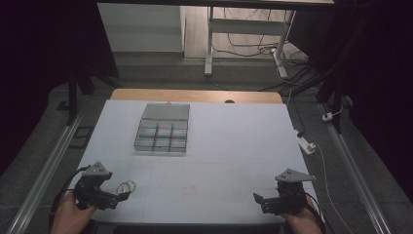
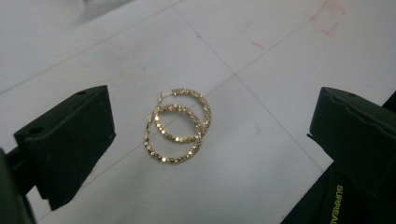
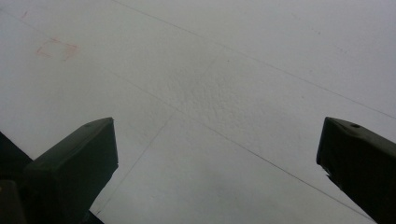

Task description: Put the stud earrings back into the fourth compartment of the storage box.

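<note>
At the lower left of the high view, the left gripper (image 1: pixel 118 195) sits low over the white table (image 1: pixel 229 146), its jaws spread wide and holding nothing. Just ahead of its tips lie two gold hoop earrings (image 1: pixel 127 185), overlapping one another flat on the tabletop. In the left gripper view the earrings (image 2: pixel 177 126) rest at the centre of the frame, between the two black jaws but clear of both, with bare table on either side. At the lower right of the high view, the right gripper (image 1: pixel 260 199) is likewise wide open and empty, pointing toward the middle of the table; its own view shows plain white surface between the jaws. A clear plastic box (image 1: pixel 162 129) with small compartments stands open in the upper middle of the table, well apart from both grippers and the earrings.
</note>
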Demonstrator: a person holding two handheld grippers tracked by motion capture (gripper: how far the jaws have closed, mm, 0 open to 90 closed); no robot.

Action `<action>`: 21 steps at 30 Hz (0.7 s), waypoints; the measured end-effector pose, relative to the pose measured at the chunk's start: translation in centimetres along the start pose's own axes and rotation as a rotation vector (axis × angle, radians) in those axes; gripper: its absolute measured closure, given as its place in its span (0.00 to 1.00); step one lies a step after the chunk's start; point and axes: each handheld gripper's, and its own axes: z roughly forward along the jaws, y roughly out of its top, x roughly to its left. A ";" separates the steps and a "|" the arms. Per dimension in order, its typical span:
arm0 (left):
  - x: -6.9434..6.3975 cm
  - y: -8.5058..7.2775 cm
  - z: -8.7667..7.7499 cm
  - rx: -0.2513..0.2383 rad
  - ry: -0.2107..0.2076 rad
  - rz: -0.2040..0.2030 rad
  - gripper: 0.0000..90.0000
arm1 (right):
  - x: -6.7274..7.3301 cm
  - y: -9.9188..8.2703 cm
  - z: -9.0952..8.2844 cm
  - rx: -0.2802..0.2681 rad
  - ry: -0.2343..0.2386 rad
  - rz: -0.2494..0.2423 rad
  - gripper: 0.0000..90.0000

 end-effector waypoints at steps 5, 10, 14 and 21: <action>0.4 0.9 1.0 0.036 -0.046 -0.013 0.01 | 0.0 0.0 0.1 0.002 0.004 0.001 0.00; 0.2 1.5 2.2 0.116 0.026 0.033 0.16 | 0.0 0.0 0.1 0.006 0.004 0.000 0.00; 0.4 1.6 2.7 0.156 0.020 0.038 0.40 | 0.0 0.0 0.1 0.008 0.005 -0.003 0.00; 0.9 1.5 3.1 0.210 -0.021 0.019 0.70 | 0.1 0.1 0.1 0.013 0.004 -0.008 0.00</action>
